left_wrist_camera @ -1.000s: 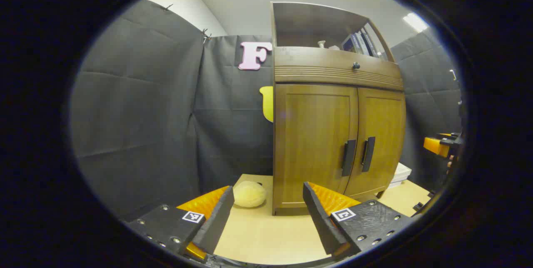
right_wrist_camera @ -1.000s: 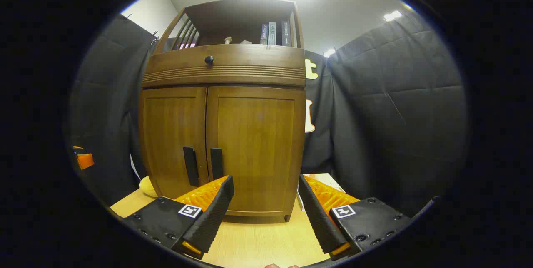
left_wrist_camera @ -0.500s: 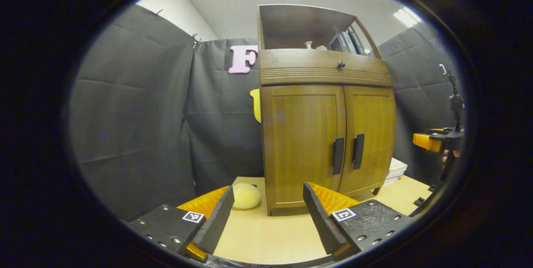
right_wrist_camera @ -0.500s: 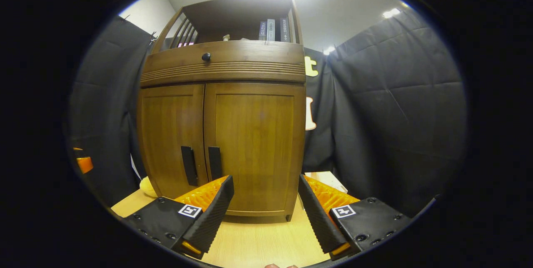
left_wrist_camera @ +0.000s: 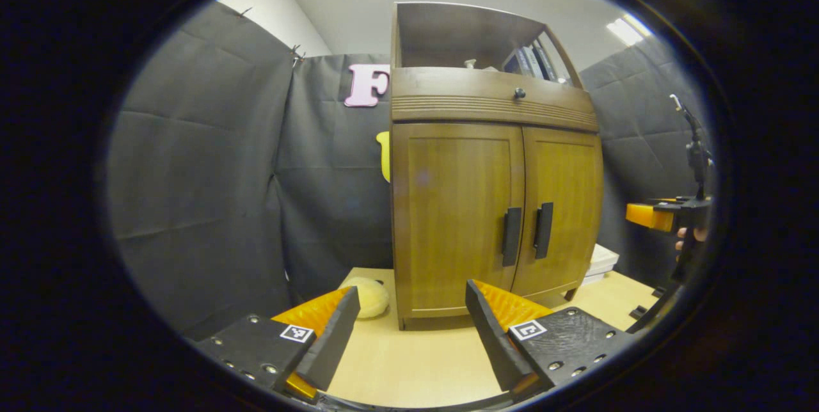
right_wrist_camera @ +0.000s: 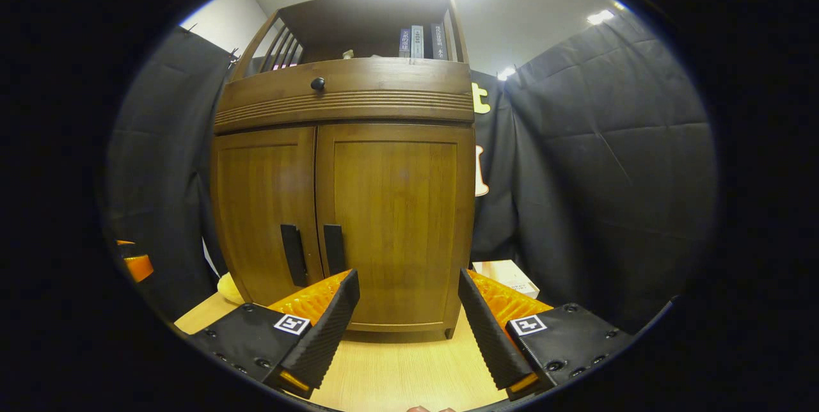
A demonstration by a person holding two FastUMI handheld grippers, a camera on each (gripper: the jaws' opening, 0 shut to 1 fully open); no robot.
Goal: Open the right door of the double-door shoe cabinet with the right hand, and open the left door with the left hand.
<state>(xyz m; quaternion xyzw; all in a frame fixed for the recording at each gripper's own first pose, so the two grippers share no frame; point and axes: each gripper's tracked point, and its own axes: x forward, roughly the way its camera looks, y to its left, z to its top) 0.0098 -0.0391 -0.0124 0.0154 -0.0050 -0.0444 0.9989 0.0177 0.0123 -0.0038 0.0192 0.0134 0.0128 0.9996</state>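
Left gripper view: left tongs (left_wrist_camera: 409, 335) sit low at the bottom, fingers spread wide, nothing btwn them, hovering over the light wood counter (left_wrist_camera: 409, 367). Shoe cabinet (left_wrist_camera: 492, 207) stands upright on the counter ahead and slightly to the right of the tongs, well apart from them. Both doors shut. Left door (left_wrist_camera: 457, 220) and right door (left_wrist_camera: 563, 213) meet at a centre seam; left door handle (left_wrist_camera: 511, 237) and right door handle (left_wrist_camera: 543, 230) are dark bars, long axis vertical, just beside each other either side of the seam, above the tongs' right-hand finger. Drawer band w/ small round knob (left_wrist_camera: 519, 93) above the doors. Open top shelf (left_wrist_camera: 473, 41) holds books (left_wrist_camera: 531, 63) leaning at its right end, plus a small pale item, too small to tell. Pale yellow round thing (left_wrist_camera: 368, 297) lies on the counter by the cabinet's left foot. Right tongs (left_wrist_camera: 659, 215) at far right edge, orange w/ black, a hand (left_wrist_camera: 688, 236) on them; opening not clear from here.

Right gripper view: right tongs (right_wrist_camera: 409, 325) at the bottom, fingers wide apart, holding nothing. Cabinet (right_wrist_camera: 345, 194) dead ahead, close, not touched. Right door (right_wrist_camera: 393, 226) fills the gap btwn the fingers; handles (right_wrist_camera: 313, 252) vertical, above the tongs' left-hand finger. Books (right_wrist_camera: 419, 41) upright on the top shelf, right end. Pale box (right_wrist_camera: 508, 274) on the counter by the cabinet's right side. Orange bit of the left tongs (right_wrist_camera: 137, 265) at far left.
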